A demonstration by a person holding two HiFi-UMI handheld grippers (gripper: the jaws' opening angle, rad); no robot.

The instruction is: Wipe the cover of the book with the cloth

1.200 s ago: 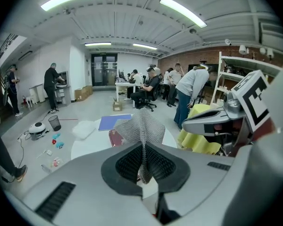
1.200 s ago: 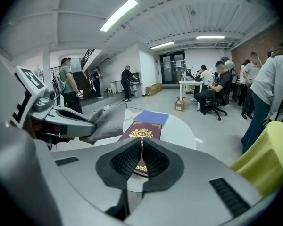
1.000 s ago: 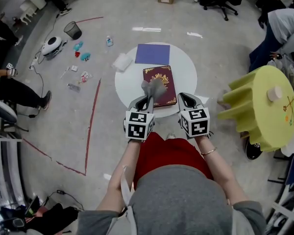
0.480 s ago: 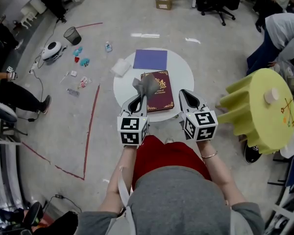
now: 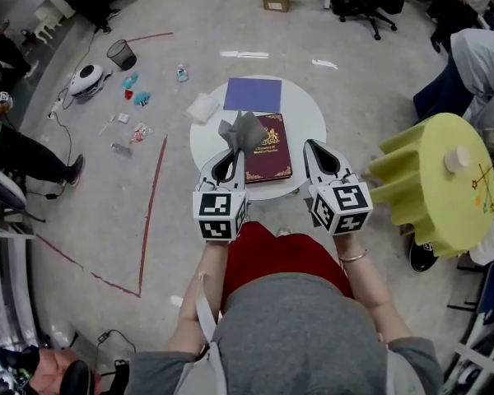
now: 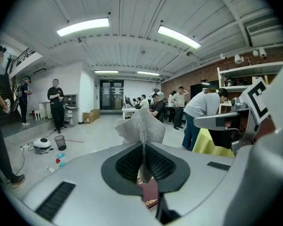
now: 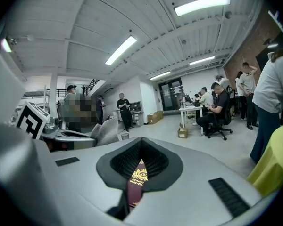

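The dark red book is lying flat, gilt cover up, on the near half of the round white worktop. The left claw is pinching the grey cloth, which is bunching over the book's far left corner, seemingly clear of it. The right claw is hovering closed and empty just right of the book. The cloth probably needs lowering flat and dragging across in long passes, with the right claw steadying an edge. A purple sheet is lying at the worktop's far side, and people are standing around the grey floor.
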